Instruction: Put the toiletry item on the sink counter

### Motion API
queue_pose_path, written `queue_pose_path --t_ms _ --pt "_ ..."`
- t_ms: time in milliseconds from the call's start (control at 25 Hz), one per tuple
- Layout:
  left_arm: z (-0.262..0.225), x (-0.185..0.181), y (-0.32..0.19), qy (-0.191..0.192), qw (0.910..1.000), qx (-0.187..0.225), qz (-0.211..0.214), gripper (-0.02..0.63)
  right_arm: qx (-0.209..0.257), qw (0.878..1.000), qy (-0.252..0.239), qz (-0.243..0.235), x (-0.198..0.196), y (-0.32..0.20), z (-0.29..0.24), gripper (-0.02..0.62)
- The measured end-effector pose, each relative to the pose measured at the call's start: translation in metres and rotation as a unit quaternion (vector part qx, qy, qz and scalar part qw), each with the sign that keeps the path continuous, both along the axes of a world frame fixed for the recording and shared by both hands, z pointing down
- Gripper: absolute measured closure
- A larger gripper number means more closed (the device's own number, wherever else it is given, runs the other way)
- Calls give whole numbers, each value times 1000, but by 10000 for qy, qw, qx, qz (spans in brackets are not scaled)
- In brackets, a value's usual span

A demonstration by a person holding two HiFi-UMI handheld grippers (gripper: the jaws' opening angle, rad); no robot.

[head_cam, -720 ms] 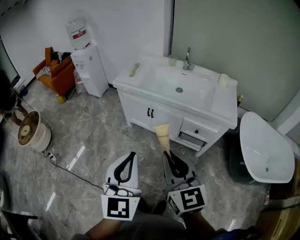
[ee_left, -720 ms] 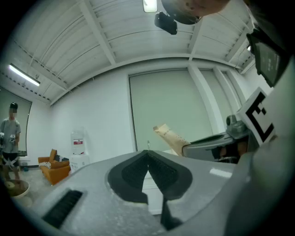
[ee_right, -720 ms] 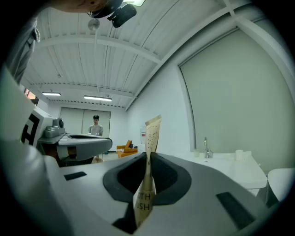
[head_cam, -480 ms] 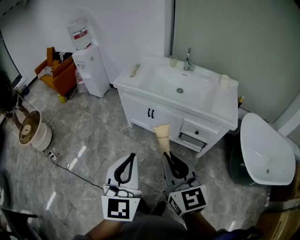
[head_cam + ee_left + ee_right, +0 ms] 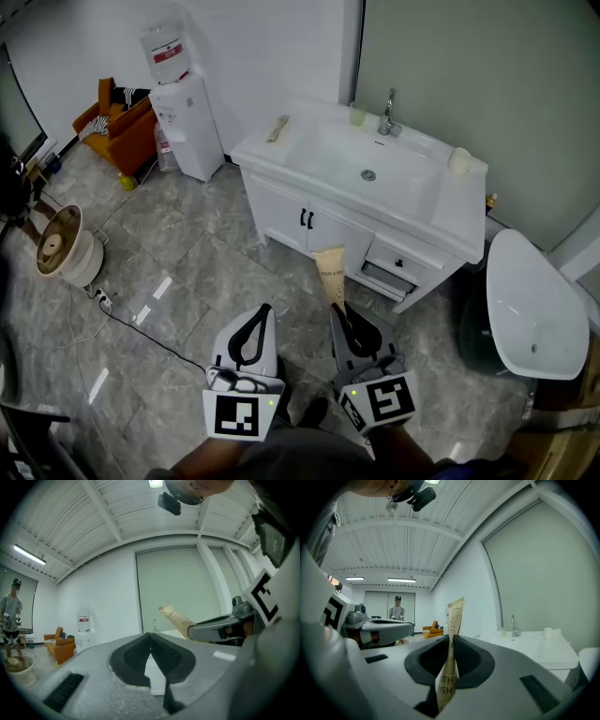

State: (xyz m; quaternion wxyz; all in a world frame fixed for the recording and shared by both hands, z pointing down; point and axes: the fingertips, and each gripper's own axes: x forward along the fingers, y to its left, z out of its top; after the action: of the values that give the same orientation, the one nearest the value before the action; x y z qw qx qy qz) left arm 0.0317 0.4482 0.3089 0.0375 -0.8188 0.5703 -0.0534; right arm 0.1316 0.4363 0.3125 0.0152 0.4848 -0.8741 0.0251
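- Sink counter (image 5: pixel 459 211) sits slightly nearer than before.
- My right gripper (image 5: pixel 339 311) clamps the toiletry tube (image 5: pixel 329 267), which sticks out ahead of its jaws.
- My left gripper (image 5: pixel 262 312) is closed, empty.

The left gripper (image 5: pixel 258 319) and right gripper (image 5: pixel 341 314) sit low, side by side, pointing forward. Left jaws meet tip to tip; right jaws clamp a tube (image 5: pixel 329 267) by its lower end.
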Motion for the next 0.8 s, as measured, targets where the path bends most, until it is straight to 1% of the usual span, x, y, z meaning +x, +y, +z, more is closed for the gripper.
queue_pose_path --t_ms 200,440,640,800 --pt "11 -20 -28 75 9999 -75 3 595 -89 9999 74 28 -21 -27 11 560" --pt "19 -43 -84 52 9997 -204 135 595 -175 9997 7 162 -47 -81 18 560" --pt "17 -67 -133 36 9996 -175 220 595 -177 9995 0 245 -72 -128 20 560" --pt "5 -84 -165 68 9996 38 272 595 -58 9995 13 319 -86 -157 11 560"
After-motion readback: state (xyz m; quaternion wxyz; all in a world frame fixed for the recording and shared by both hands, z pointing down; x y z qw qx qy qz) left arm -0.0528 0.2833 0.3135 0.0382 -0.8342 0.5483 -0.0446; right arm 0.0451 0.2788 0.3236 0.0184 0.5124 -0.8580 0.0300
